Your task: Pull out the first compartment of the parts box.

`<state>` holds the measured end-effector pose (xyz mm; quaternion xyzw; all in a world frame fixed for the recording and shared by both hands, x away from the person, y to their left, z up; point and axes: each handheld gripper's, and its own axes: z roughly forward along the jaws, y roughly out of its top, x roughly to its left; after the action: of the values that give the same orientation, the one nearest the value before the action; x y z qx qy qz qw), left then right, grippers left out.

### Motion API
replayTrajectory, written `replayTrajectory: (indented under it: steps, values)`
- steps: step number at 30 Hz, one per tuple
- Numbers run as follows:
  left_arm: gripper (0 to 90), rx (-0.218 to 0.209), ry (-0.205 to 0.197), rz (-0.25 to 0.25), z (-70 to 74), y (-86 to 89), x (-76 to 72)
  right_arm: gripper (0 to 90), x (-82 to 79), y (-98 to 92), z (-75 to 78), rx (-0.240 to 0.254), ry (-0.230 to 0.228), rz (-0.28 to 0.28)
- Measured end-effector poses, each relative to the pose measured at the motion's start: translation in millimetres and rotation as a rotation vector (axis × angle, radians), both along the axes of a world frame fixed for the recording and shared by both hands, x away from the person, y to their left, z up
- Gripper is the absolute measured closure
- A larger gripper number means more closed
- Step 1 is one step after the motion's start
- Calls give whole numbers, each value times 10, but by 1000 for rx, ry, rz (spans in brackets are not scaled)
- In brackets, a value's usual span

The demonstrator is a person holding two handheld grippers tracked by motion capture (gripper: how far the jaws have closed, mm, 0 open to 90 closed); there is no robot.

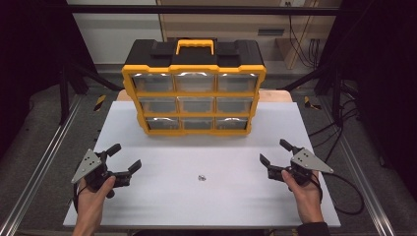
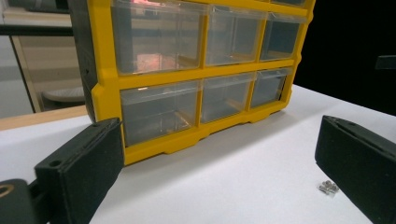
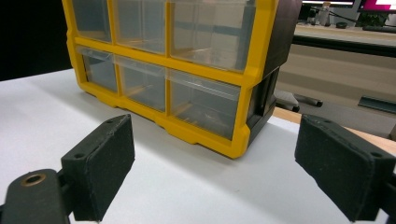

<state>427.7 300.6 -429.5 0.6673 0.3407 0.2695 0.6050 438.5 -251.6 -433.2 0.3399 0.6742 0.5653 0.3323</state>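
Note:
A yellow and black drawer cabinet (image 1: 193, 93) with clear plastic drawers stands at the back of the white table (image 1: 162, 196). Its drawers (image 2: 159, 112) (image 3: 201, 105) look shut. A small pile of metal bits (image 1: 201, 177) lies on the table in front of it, also close to the right jaw in the left gripper view (image 2: 328, 187). My left gripper (image 1: 125, 158) rests at the front left, open and empty. My right gripper (image 1: 276, 152) rests at the front right, open and empty. Both point toward the cabinet.
A yellow carry handle (image 1: 194, 45) tops the cabinet. Metal rails (image 1: 44, 162) run along both sides of the table. Cables (image 1: 344, 196) trail at the right. A wooden edge (image 3: 327, 121) shows behind the cabinet.

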Motion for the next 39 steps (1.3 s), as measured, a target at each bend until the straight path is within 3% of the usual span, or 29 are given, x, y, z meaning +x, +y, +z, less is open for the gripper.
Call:
replayTrajectory:
  steps: [8,13,16,18,23,25,26,28,29,33,35,36,39]
  values:
    - [25,9,2,-8,61,-31,-49,95,-19,24,-2,-12,-6,1]
    - [26,58,-23,-2,72,-110,-54,120,-39,15,-12,-24,2,-8]
    - [25,112,-35,-3,71,-163,-98,112,-49,23,2,-5,-5,-11]
    - [25,113,-36,-3,81,-170,-112,101,-59,52,9,-7,-6,-6]
    - [28,150,-48,45,251,-245,-147,71,-88,128,-2,-53,-8,1]
    - [32,245,-87,92,391,-332,-170,62,-100,142,2,-56,-10,-9]
    - [33,271,-95,99,430,-365,-167,59,-99,141,1,-54,-10,-12]
    - [36,288,-100,98,463,-395,-157,58,-97,138,-4,-56,-9,-18]
    - [36,332,-108,99,518,-455,-119,58,-95,136,-8,-59,-9,-19]
    - [36,376,-104,82,595,-520,-27,59,-97,137,-18,-56,0,-34]
    - [35,453,-107,83,685,-573,83,67,-83,144,-21,-58,4,-39]
    - [35,453,-107,83,685,-573,83,67,-83,144,-21,-58,4,-39]
    - [35,531,-115,112,812,-641,228,81,-98,156,-16,-66,6,-34]
